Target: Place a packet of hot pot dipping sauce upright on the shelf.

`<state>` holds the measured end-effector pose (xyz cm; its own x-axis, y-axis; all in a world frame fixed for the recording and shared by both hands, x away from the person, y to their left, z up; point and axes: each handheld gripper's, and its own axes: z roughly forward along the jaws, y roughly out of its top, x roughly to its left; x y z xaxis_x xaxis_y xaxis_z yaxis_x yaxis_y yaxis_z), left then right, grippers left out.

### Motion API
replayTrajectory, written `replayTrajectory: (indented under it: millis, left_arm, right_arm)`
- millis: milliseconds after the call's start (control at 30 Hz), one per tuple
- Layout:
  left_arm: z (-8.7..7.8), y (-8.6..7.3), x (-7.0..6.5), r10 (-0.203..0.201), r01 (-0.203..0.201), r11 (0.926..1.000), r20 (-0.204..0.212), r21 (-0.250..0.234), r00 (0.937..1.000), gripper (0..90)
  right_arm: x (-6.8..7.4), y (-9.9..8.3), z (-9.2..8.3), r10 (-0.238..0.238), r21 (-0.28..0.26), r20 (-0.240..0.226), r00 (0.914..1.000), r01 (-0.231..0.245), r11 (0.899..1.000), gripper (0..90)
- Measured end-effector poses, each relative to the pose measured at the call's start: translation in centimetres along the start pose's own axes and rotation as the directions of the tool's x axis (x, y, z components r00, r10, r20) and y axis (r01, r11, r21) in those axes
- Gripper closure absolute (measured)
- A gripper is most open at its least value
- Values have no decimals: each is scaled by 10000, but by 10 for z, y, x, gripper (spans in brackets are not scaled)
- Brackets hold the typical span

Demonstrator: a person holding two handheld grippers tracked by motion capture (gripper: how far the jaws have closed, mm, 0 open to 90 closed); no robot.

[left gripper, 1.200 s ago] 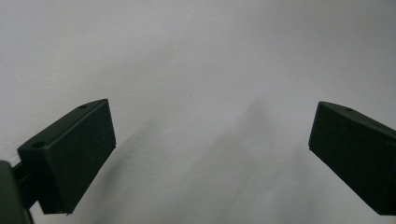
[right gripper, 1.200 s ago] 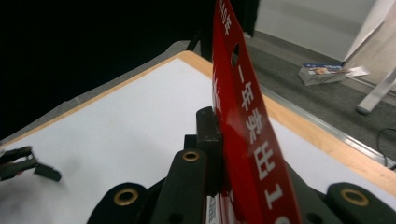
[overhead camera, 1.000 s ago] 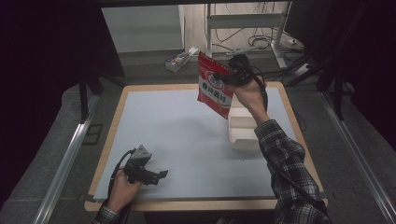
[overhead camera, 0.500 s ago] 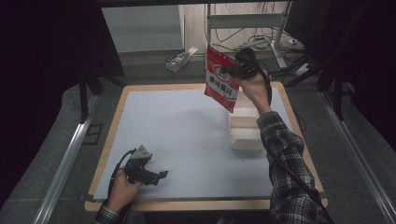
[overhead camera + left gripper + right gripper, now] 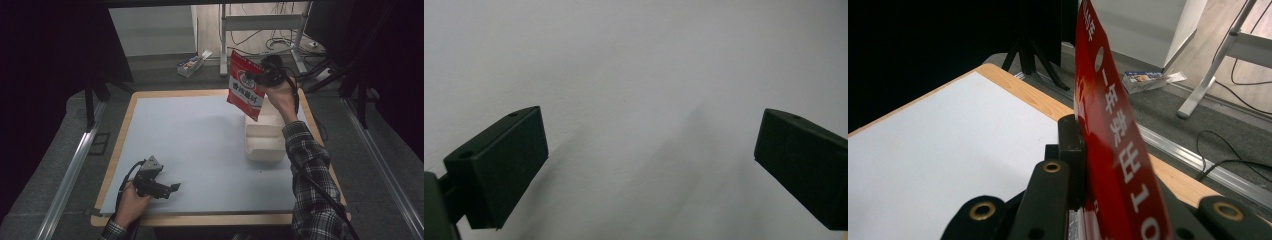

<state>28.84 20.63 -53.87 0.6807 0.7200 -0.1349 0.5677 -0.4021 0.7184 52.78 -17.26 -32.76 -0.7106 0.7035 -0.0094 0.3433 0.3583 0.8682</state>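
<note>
Right gripper, held up in the person's raised hand above the table's far right corner, is clamped tight on the upper edge of a red snack bag, which hangs in the air over a white foam box sitting near the table's right edge. Left gripper rests low on the pale blue table near the front left corner, jaws spread wide with nothing between them.

Red snack bag hanging tilted above white box.
</note>
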Motion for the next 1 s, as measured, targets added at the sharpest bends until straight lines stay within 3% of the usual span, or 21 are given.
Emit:
replayTrajectory:
  millis: [233,833,1000]
  left_arm:
    - [1,0,-1,137,-137,9999,29,92,9999,9]
    - [2,1,-3,244,-245,9996,18,164,9997,11]
    - [2,1,-3,254,-254,9995,9,172,9997,11]
  right_arm:
    - [-8,-9,-8,2,79,224,9997,-4,10000,876]
    - [-36,-33,-47,499,215,937,9944,-521,9984,876]
    - [-40,-39,-48,597,336,1064,9925,-636,9974,874]
